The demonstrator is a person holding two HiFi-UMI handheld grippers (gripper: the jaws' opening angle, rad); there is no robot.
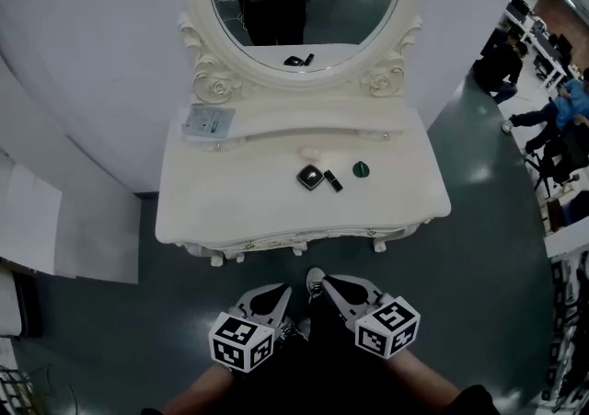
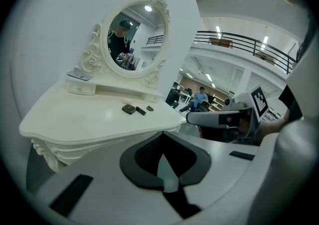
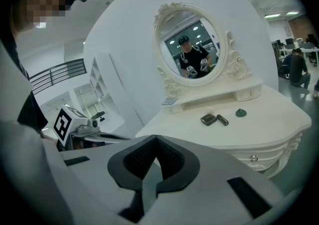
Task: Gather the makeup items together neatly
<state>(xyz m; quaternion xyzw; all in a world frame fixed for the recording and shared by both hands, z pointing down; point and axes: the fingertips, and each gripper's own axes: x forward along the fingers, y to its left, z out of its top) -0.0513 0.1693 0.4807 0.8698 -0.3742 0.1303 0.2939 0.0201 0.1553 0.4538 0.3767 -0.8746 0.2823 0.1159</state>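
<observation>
1. The head view is evenly but dimly lit: the white table (image 1: 212,192) is the brightest part and the dark floor (image 1: 479,220) looks murky.
2. Fisheye bending curves the table's edges, and both gripper views fade to a black round border.
3. In the left gripper view, ceiling lamps (image 2: 218,29) glare as small white spots, and one shines in the mirror (image 2: 148,8).
4. The left tool (image 2: 163,144) and right tool (image 3: 154,146) look soft up close, while the table beyond them is sharper.

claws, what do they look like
The left claw and right claw are pale grey shells with black ribbed pads, tapering to a point. Each carries a white cube with black square markers. The person wears dark clothes.
</observation>
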